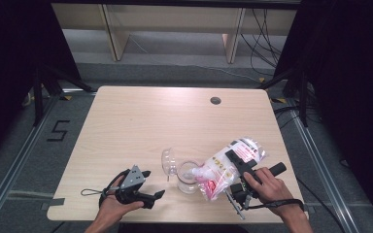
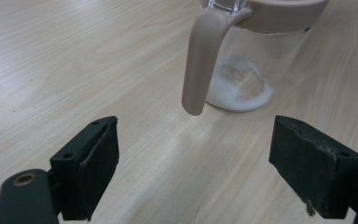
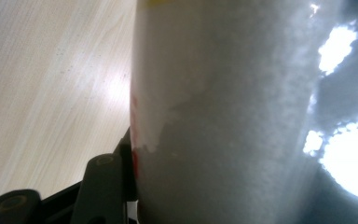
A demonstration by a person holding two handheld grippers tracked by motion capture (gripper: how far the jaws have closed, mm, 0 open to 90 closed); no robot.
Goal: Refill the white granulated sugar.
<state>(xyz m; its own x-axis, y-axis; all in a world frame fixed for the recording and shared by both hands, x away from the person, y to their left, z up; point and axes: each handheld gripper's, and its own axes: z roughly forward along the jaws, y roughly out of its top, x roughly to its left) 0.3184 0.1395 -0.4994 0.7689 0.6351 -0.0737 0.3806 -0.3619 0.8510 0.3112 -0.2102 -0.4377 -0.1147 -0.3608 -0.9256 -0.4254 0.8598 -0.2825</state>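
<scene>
Right gripper [image 1: 236, 167] is clamped on the bag [image 1: 223, 167], mouth tilted over the jar [image 1: 188, 176]. Left gripper [image 1: 148, 187] rests beside the jar, jaws apart, apparently empty.

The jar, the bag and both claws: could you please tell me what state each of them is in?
Jar: upright, lid flipped open, a little white powder in the bottom.
Lid: open, hanging to the jar's left.
Bag: tilted, mouth over the jar, held.
Right claw: shut on the bag.
Left claw: open, holding nothing, pointed at the jar.
</scene>
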